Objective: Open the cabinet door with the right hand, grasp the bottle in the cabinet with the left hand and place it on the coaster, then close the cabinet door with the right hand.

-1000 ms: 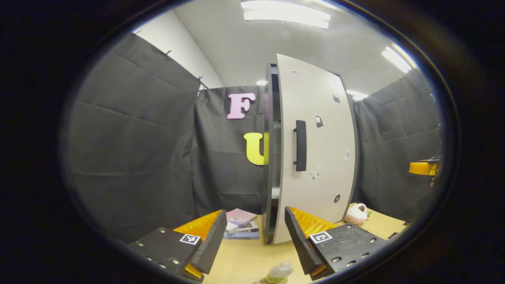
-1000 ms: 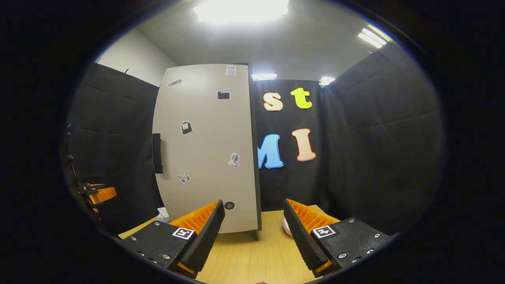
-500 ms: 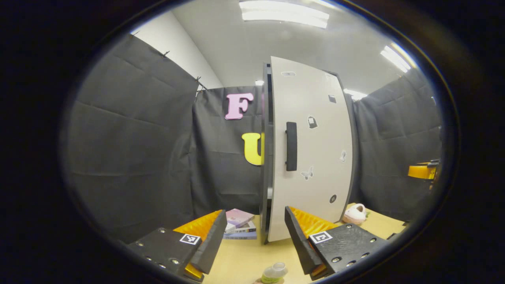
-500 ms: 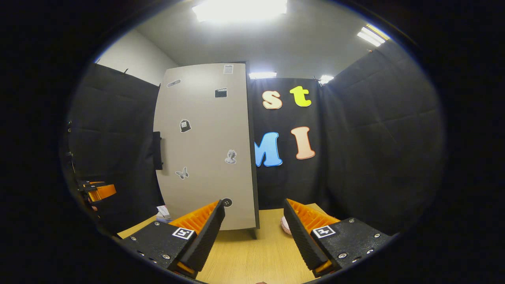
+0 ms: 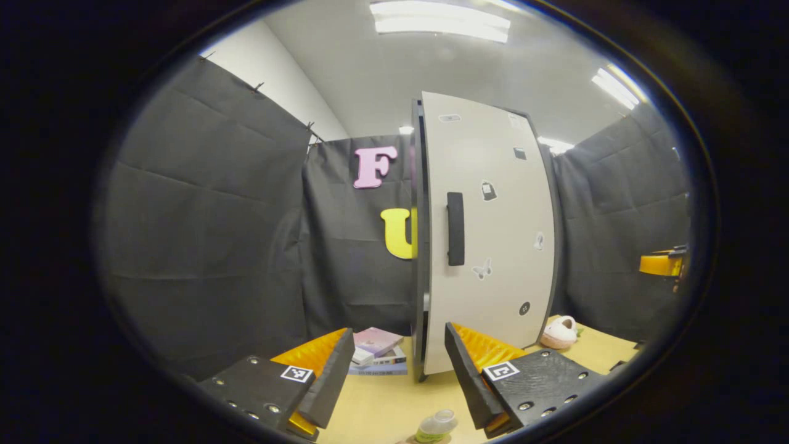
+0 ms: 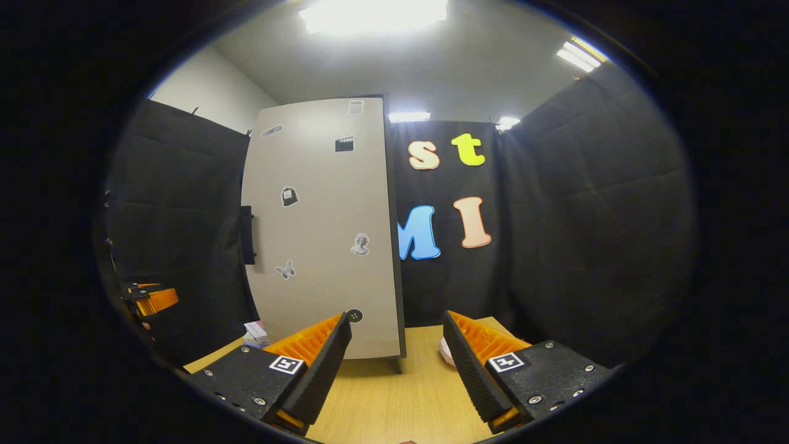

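Both tools, left tool point(image 5: 394, 376) and right tool point(image 6: 394, 370), hover spread and empty above the table point(image 6: 394, 401). Ahead stands the cabinet door point(image 5: 487, 234) (nearly flush). The bottle point(image 5: 436, 425) stands below the left tool.

We are seeing even, bright light coming from ceiling panels point(image 5: 441, 21), which are glaring white and blowing out at the top of the right gripper view point(image 6: 373, 13). Fisheye distortion is bowing the cabinet door point(image 5: 487, 228). The table point(image 6: 394, 401) is staying well lit, with a soft shadow lying under the door.
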